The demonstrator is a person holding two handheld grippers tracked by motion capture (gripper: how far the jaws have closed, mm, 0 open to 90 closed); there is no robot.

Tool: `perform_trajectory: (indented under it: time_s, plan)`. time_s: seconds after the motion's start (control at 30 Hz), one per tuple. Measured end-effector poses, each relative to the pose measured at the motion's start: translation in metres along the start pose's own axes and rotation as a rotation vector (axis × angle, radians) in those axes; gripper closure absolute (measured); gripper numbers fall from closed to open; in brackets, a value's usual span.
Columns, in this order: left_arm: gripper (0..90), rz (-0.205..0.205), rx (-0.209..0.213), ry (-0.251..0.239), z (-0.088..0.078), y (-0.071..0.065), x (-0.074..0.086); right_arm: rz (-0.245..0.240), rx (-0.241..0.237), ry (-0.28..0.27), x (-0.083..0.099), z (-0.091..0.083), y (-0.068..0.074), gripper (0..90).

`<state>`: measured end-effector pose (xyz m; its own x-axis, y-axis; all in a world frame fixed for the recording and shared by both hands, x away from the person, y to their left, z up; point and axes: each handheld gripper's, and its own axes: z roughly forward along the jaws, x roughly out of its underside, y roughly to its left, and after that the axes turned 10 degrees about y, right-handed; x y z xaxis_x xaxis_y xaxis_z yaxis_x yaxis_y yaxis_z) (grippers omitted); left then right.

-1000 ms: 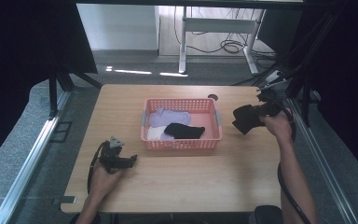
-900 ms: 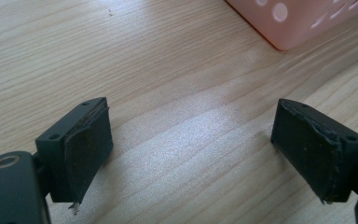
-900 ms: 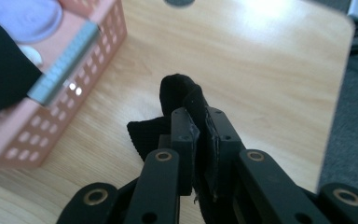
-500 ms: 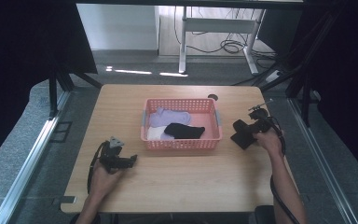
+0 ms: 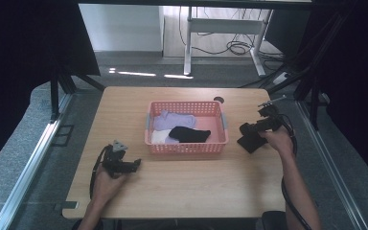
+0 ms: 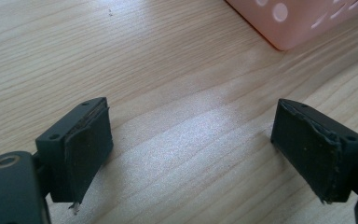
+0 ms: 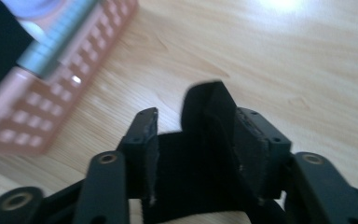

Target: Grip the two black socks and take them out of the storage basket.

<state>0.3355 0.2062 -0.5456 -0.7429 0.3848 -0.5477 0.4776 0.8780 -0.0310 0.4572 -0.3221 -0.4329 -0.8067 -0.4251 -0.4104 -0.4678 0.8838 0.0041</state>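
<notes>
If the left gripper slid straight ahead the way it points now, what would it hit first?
Probably the pink basket. The left gripper has open, empty jaws low over bare table, with the basket's corner ahead and to the right. Depth is unclear, so it might pass just beside that corner.

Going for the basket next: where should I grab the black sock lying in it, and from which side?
Take the black sock near its middle, coming straight down from above, jaws across its narrow width. It lies flat, partly over the lavender sock, and the walls of the pink basket would probably block a sideways approach.
</notes>
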Motion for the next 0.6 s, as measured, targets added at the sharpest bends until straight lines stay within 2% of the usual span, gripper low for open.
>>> perform_trajectory:
  time_s: [0.13, 0.3, 0.43, 0.6]
  plan:
    - [12.1, 0.000, 0.000, 0.000, 0.000, 0.000, 0.000, -0.028, -0.028, -0.034, -0.012, -0.012, 0.011, 41.2]
    - [12.1, 0.001, 0.000, 0.001, 0.000, 0.000, 0.000, -0.092, -0.051, -0.062, -0.030, -0.019, 0.032, 37.6]
    - [12.1, 0.001, 0.000, 0.000, 0.000, 0.000, 0.000, -0.147, -0.076, -0.068, -0.044, -0.016, 0.052, 37.0]
    - [12.0, 0.002, 0.000, 0.001, 0.000, 0.000, 0.000, -0.223, -0.114, -0.053, -0.062, -0.001, 0.082, 36.9]
